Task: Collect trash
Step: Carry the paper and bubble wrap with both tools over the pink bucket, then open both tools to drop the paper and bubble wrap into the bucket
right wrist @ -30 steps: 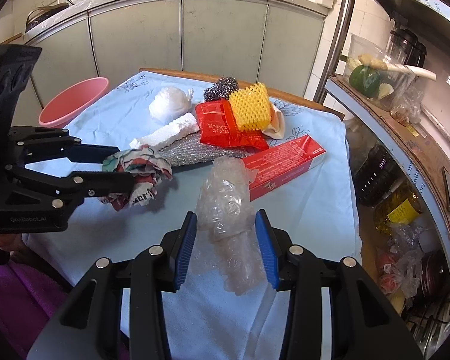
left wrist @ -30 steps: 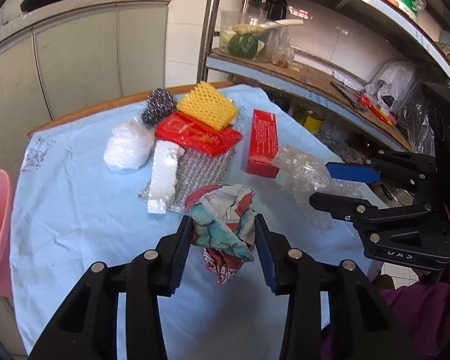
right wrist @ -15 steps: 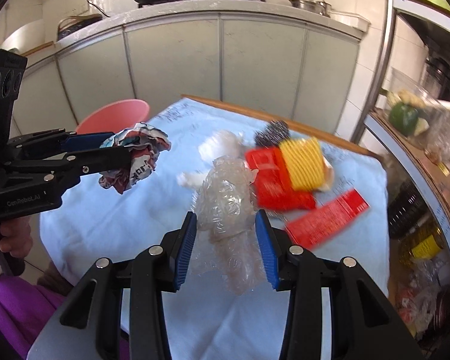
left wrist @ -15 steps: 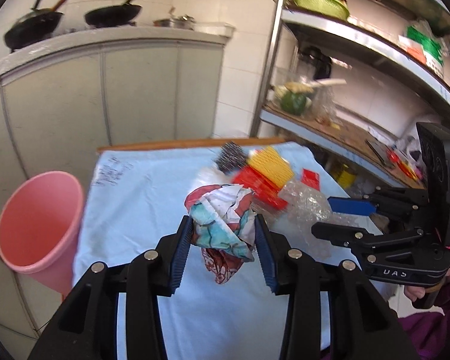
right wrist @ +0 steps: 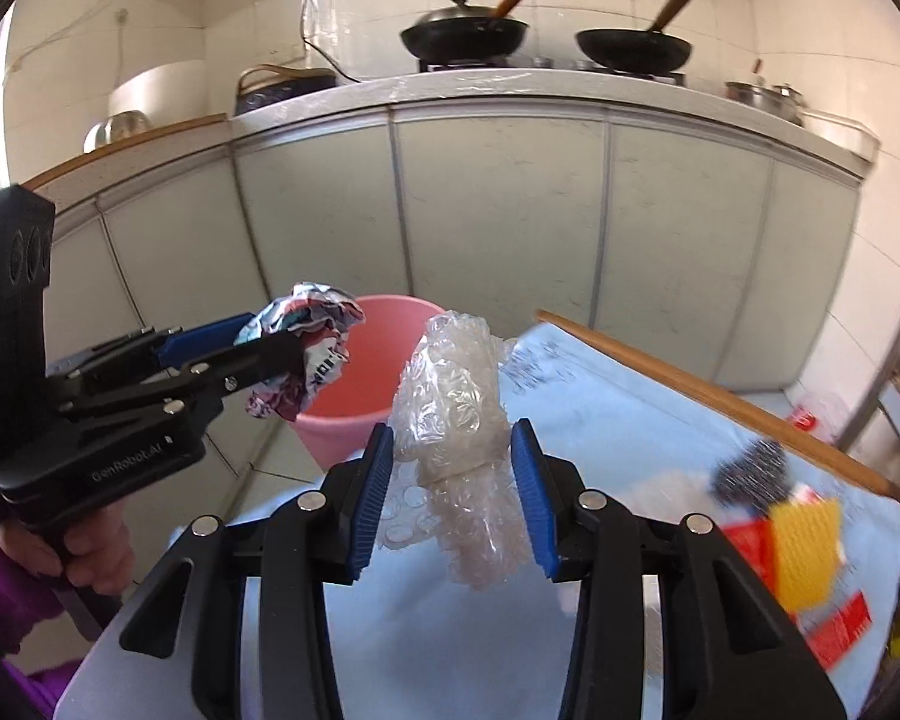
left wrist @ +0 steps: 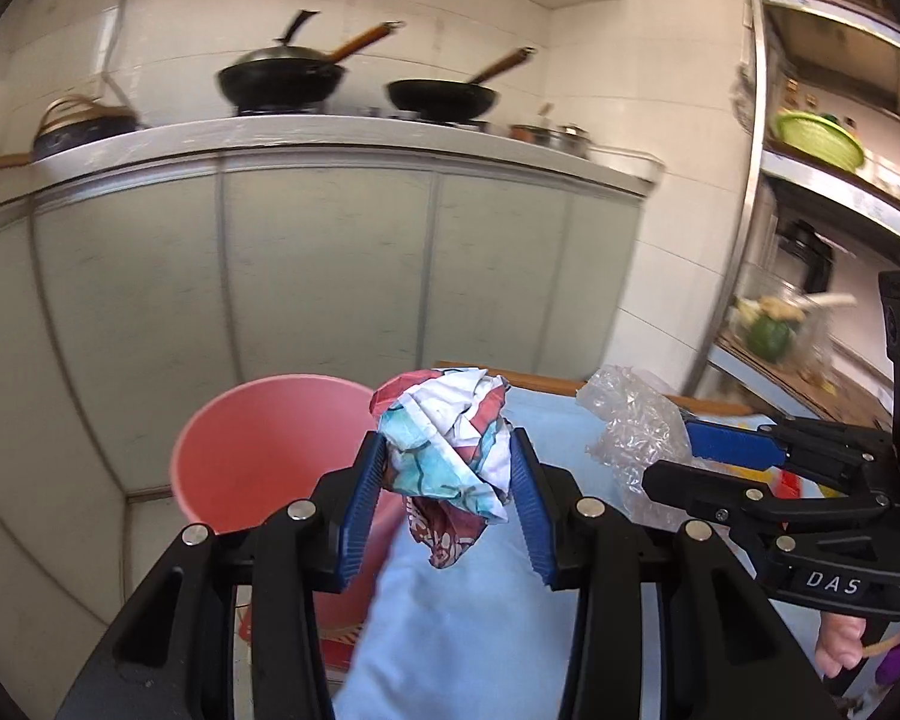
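Observation:
My left gripper (left wrist: 447,480) is shut on a crumpled wad of printed paper (left wrist: 444,444), held up in the air near the rim of the pink bin (left wrist: 258,444). In the right wrist view that left gripper (right wrist: 258,348) and the paper wad (right wrist: 312,330) hang over the near side of the pink bin (right wrist: 366,384). A bundle of clear bubble wrap (right wrist: 456,420) is pinched in my right gripper (right wrist: 453,486), above the table's left end; the left wrist view shows the right gripper (left wrist: 678,462) with the bubble wrap (left wrist: 636,438).
The table with its light blue cloth (right wrist: 600,420) carries a blurred steel scourer (right wrist: 750,474), yellow foam net (right wrist: 807,546) and red packaging (right wrist: 837,630) at the right. Grey cabinets (right wrist: 498,228) with woks on the counter stand behind the bin. A metal shelf rack (left wrist: 822,192) rises on the right.
Both grippers have lifted and swung left from over the table's trash pile toward the pink bin, each keeping its load. The bin has come to the middle of both views.

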The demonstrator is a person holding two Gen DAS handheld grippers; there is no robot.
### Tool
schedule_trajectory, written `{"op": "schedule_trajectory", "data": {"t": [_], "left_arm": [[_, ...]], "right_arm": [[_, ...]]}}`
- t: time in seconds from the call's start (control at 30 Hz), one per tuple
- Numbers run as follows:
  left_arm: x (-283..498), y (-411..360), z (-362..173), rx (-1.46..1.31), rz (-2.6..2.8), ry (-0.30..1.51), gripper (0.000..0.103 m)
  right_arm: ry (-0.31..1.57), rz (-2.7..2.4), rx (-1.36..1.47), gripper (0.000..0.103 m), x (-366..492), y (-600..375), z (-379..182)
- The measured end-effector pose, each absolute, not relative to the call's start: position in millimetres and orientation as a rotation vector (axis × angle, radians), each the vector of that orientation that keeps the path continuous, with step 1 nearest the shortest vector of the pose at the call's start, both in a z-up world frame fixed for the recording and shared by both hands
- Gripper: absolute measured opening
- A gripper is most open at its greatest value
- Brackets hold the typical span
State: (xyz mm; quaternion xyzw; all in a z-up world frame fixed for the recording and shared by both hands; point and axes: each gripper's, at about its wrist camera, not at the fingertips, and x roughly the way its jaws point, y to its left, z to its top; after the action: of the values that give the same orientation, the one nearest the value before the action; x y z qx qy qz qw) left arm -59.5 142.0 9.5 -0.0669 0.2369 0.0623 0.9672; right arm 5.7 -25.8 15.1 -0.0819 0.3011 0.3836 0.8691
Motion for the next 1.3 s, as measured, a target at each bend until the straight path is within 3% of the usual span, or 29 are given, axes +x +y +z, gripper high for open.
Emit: {"op": "schedule_trajectory", "data": {"t": [0.5, 0.9, 1.3], "left_arm": [[-33.5, 229.0, -34.7, -0.136, 0.376, 0.558, 0.042], [3.2, 251.9, -69.2, -0.174, 0.393, 0.669, 0.046], [12.1, 258.1, -82.0, -0.196, 0.401, 0.724, 0.05]], "right_arm": [[0.709, 0.93, -0.146, 0.042, 61.5, 100.2, -25.8], [0.882, 0.918, -0.085, 0.042, 107.0, 138.1, -64.7], [0.94, 0.902, -0.104, 0.043, 118.7, 144.4, -83.2]]}}
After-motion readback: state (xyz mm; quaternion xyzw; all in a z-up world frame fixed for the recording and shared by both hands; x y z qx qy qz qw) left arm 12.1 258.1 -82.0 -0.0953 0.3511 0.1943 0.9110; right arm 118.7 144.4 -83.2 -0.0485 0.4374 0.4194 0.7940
